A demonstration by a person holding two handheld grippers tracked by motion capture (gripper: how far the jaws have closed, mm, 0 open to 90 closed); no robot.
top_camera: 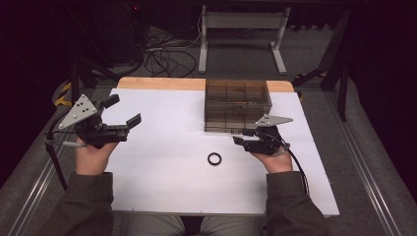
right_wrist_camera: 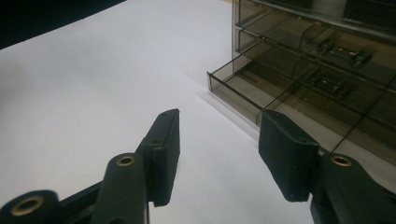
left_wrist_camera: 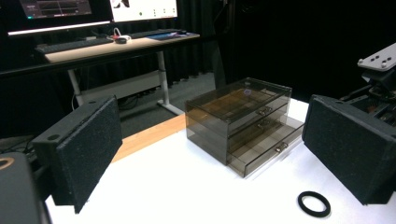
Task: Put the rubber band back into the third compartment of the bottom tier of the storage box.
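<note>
Hovering beside the drawer box [top_camera: 237, 105] — right gripper [top_camera: 241, 136], jaws apart, empty.

The person wears olive-grey long sleeves [top_camera: 81, 204] and light trousers. Each hand holds a black gripper: the left gripper [top_camera: 120, 111] and the right gripper [top_camera: 240, 136] each carry a grey three-cornered plate [top_camera: 78, 110] on top, dotted with small dark screws. A black cable [top_camera: 300, 169] trails from the right one. The jaws are flat black blocks faced with coarse, speckled padding; brass-coloured rivets [right_wrist_camera: 125, 161] sit in the right gripper's jaw arms.
</note>
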